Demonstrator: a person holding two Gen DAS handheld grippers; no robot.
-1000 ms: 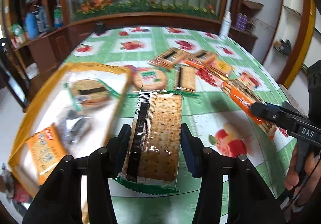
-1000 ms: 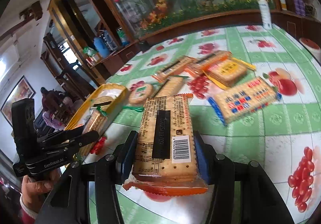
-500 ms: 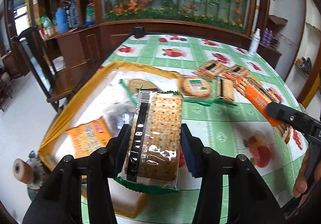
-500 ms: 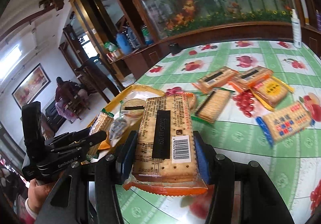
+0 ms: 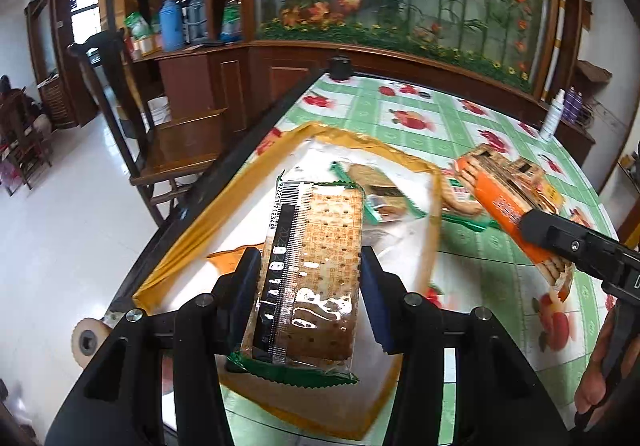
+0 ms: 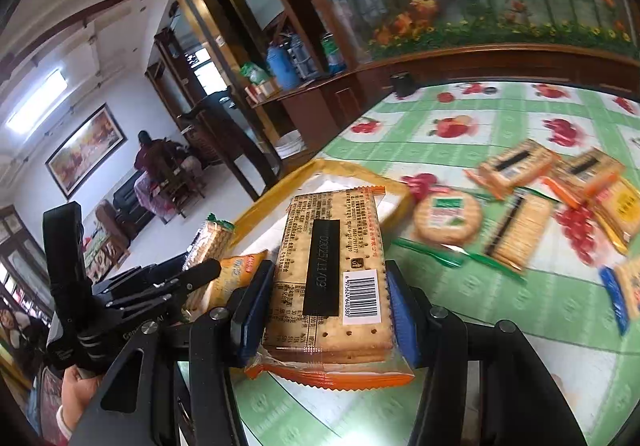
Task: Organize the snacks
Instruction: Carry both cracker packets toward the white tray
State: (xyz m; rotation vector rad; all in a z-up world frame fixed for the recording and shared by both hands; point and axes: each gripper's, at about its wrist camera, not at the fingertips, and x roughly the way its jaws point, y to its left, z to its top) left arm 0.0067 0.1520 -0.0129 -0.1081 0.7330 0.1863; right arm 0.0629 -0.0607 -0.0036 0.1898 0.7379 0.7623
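Two packs are in the air, one per claw. Left claw point(image 5: 310, 282) is clamped across the width of a green-edged cracker pack point(image 5: 312, 266), its blue pads pressing the two long sides, so the pack's long axis runs straight out along the fingers. That pack hangs over the yellow-rimmed tray point(image 5: 248, 182), which lies directly beneath and ahead of it, at the table's left edge; a drop from here would likely land inside, lengthwise toward the tray's far rim. Within the tray, a green-wrapped pack point(image 5: 374, 186) lies near the far right corner, just beyond the held pack's tip, and an orange pack point(image 6: 236, 278) lies nearer. Right claw point(image 6: 326, 306) grips an orange-edged cracker pack point(image 6: 332, 274) the same way, across its width, long axis forward, pointing at the tray's near right side from over the green-checked table point(image 6: 500, 306). Of the two, the left is the nearer to release, being already above the tray. Loose packs, among them a round biscuit pack point(image 6: 446, 216), lie farther right on the table, well apart from the tray.
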